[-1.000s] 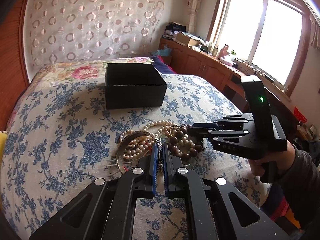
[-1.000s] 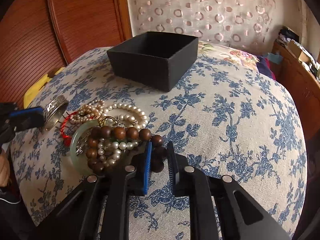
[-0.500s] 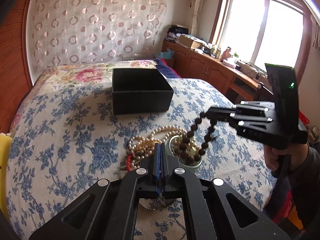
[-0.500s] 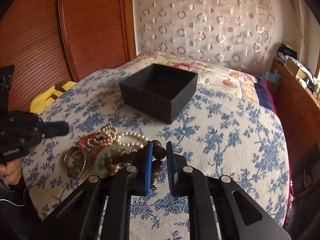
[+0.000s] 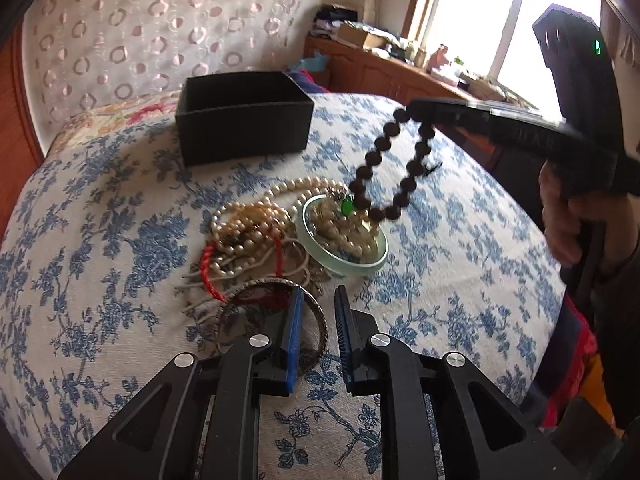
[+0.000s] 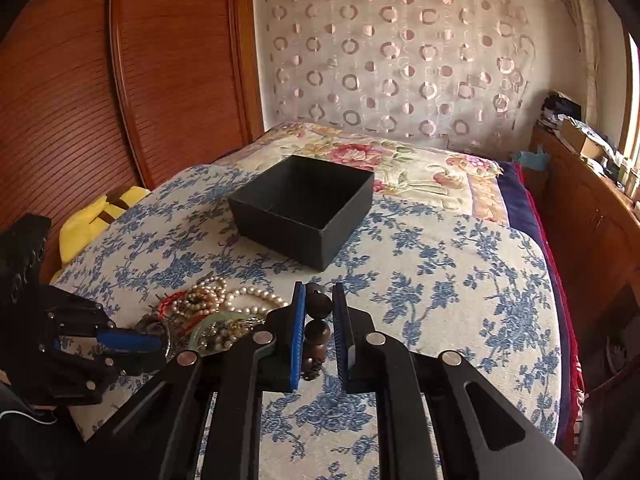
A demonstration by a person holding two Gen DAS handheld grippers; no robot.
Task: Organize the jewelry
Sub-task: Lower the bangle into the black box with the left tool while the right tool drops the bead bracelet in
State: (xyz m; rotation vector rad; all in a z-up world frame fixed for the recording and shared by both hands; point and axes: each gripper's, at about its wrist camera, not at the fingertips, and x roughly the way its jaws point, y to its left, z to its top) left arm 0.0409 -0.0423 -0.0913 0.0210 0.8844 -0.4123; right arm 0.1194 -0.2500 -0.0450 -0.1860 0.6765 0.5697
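- Right gripper [image 6: 319,322]: fingers clenched on the dark wooden bead bracelet [image 5: 394,168], which hangs as a loop clear of the bedspread [image 5: 460,248], above the jewelry pile [image 5: 280,236].
- Left gripper [image 5: 318,336]: fingers parted, straddling the rim of the silver bangle [image 5: 276,312] beside the pile; nothing gripped.
- Black box [image 6: 304,210]: open-topped, well apart from the pile, apparently empty.
- Recommendation: carry the bracelet level until the whole loop is over the opening, lower, then release; a swinging loop may catch the box wall.
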